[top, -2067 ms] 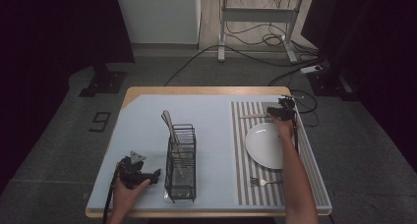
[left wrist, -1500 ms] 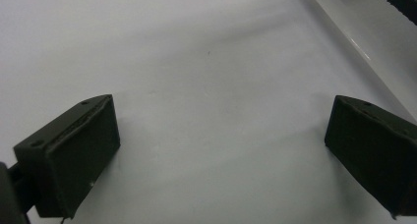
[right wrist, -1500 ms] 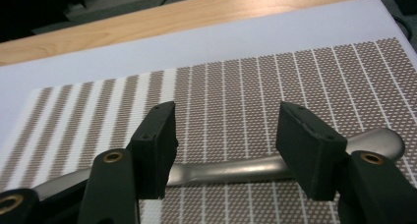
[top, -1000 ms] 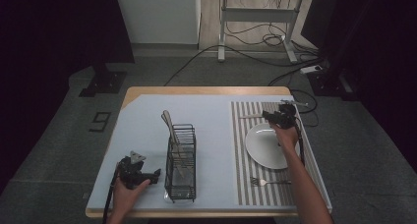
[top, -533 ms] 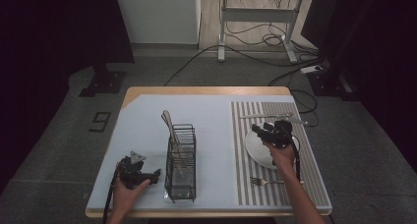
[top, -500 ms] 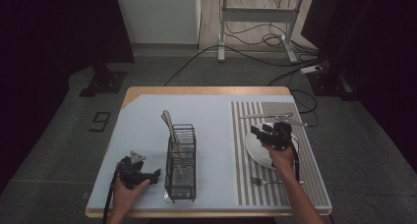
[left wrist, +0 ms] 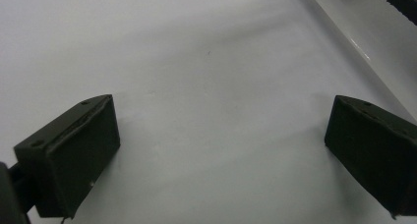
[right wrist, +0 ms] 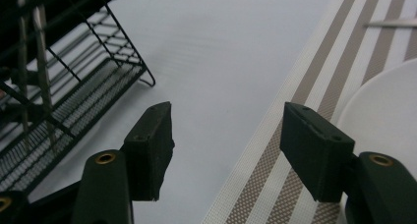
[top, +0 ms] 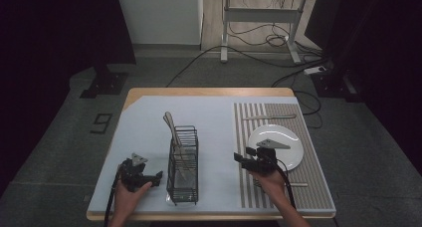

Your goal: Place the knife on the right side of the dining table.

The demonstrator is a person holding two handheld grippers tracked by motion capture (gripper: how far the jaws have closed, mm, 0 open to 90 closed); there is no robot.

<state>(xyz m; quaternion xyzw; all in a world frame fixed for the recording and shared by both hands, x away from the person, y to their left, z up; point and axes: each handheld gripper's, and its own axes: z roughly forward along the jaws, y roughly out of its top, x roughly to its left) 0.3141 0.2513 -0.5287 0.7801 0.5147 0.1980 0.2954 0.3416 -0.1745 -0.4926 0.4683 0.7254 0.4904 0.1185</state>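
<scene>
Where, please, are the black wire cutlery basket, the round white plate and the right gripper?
Black wire cutlery basket [top: 182, 170]: high view, front wall.
Round white plate [top: 293, 155]: high view, bare right part.
Right gripper [right wrist: 226, 140]: right gripper view, midway between fingers.

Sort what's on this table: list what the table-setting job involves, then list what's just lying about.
In the job:
right gripper, open and empty
wire cutlery caddy holding utensils
white plate
striped placemat
knife

Lying about:
left gripper, idle
floor cables

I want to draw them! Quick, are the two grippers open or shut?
Left gripper: open, nothing between its fingers.
Right gripper: open, holding nothing.
</scene>
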